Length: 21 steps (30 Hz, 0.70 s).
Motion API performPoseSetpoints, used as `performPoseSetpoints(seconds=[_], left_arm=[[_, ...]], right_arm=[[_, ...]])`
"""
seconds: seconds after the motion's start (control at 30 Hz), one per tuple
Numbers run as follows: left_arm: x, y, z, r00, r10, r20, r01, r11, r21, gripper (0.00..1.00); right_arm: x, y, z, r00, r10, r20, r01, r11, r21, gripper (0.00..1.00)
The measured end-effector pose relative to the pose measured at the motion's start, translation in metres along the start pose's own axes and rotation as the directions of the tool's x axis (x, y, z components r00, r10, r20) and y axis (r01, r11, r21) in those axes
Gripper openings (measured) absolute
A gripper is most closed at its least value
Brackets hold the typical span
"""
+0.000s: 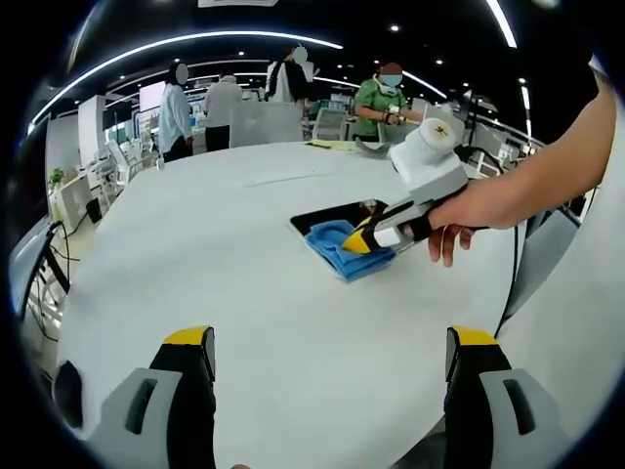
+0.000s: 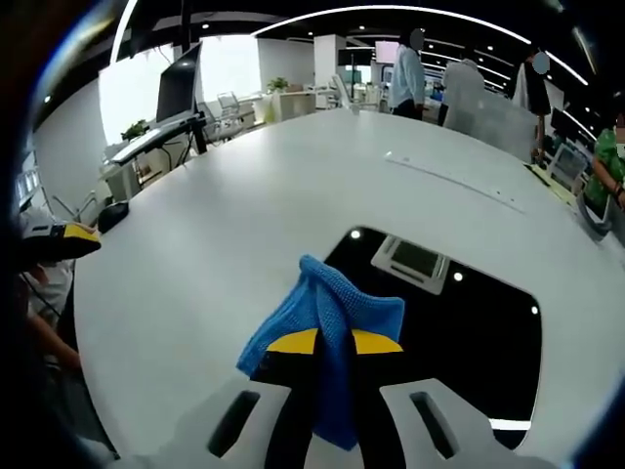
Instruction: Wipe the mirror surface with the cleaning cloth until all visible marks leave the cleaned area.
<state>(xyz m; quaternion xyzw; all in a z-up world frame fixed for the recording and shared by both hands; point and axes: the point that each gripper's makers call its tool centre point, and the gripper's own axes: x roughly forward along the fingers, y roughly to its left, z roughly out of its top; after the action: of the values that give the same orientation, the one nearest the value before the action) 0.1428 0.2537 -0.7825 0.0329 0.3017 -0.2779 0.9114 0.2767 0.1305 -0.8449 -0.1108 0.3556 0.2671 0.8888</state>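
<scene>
The right gripper (image 2: 334,344) has its jaws pinched on the blue cleaning cloth (image 2: 327,327), pressed at the near edge of the dark mirror (image 2: 459,332) lying flat on the white table (image 2: 244,205). The left gripper (image 1: 330,342) hangs back with jaws spread wide, holding nothing, well apart from the cloth.

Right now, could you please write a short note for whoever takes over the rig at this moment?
Left gripper: open, empty, hovering over the white table.
Right gripper: shut on the blue cleaning cloth, at the near edge of the mirror.
Mirror lies flat on the table, reflecting ceiling lights.
Done: cloth gripped and brought to the mirror.
Left: wipe the mirror surface; I cannot tell marks from here.
</scene>
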Motion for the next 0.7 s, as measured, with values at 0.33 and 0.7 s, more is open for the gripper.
performPoseSetpoints(seconds=[0.33, 0.7], left_arm=[[0.0029, -0.0053, -0.0011, 1.000, -0.004, -0.001, 0.004, 1.000, -0.002, 0.99], [0.0083, -0.0075, 0.0010, 1.000, -0.021, -0.011, 0.021, 1.000, 0.010, 0.99]], right_arm=[[-0.0055, 0.0034, -0.0055, 1.000, 0.014, 0.004, -0.014, 1.000, 0.003, 0.08], [-0.0073, 0.0053, -0.0069, 1.000, 0.012, 0.008, -0.012, 1.000, 0.018, 0.08]])
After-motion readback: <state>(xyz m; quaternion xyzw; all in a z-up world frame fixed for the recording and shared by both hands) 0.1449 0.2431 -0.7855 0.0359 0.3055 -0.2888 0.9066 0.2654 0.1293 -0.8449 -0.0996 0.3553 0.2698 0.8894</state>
